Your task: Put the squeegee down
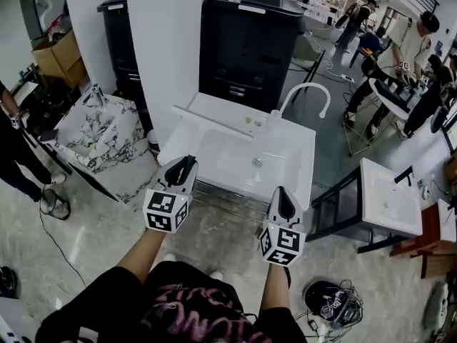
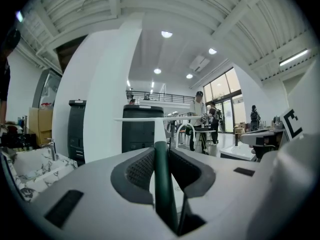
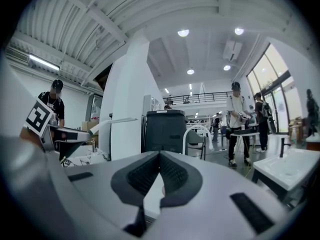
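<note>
My left gripper (image 1: 180, 168) is shut on the dark green handle of the squeegee (image 2: 161, 176). The handle runs up between the jaws to a long white blade (image 2: 155, 119) lying crosswise ahead. In the head view that white blade (image 1: 214, 122) hangs over the back left part of the white sink basin (image 1: 289, 170). My right gripper (image 1: 285, 204) is held at the basin's front right edge, shut, with nothing between its pads (image 3: 170, 171). From the right gripper view the squeegee blade (image 3: 114, 121) shows at the left.
A white arched faucet (image 1: 308, 91) stands at the basin's back. Behind it are a black cabinet (image 1: 246, 41) and a white pillar. A marbled sink (image 1: 100, 131) is to the left and another white sink (image 1: 389, 200) to the right. People stand at the back right.
</note>
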`<act>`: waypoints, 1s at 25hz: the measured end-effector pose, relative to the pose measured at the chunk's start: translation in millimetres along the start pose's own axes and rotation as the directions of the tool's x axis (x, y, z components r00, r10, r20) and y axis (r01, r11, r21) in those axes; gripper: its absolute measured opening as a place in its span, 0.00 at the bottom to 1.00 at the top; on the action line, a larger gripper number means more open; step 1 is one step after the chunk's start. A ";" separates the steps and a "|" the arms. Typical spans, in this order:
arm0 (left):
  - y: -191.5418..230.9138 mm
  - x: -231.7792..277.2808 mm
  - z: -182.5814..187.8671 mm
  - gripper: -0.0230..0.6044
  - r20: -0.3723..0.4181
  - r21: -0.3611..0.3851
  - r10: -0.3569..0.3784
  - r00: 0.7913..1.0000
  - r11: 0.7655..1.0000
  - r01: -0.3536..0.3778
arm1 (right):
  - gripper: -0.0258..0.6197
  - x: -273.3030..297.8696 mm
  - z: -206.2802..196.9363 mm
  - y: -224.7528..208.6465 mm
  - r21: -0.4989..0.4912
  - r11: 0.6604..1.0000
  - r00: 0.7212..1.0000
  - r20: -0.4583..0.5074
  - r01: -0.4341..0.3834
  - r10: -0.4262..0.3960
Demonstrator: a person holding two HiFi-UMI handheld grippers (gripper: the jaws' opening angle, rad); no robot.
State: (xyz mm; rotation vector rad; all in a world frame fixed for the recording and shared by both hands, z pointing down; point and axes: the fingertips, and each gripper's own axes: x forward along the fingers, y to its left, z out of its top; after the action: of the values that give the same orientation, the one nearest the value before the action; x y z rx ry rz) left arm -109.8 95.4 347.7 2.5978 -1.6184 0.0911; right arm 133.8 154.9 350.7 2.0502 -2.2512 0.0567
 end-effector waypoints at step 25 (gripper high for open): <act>-53.5 10.0 -14.2 0.19 -0.009 0.028 0.048 0.999 0.999 -0.047 | 0.07 -8.4 -19.5 -44.3 -0.011 0.996 0.995 -0.021 -0.093 0.093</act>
State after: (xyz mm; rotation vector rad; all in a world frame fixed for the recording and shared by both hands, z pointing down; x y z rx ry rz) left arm -57.5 111.4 360.9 2.5750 -1.6876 0.1296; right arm 179.5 160.8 367.6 1.9285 -2.3276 0.0708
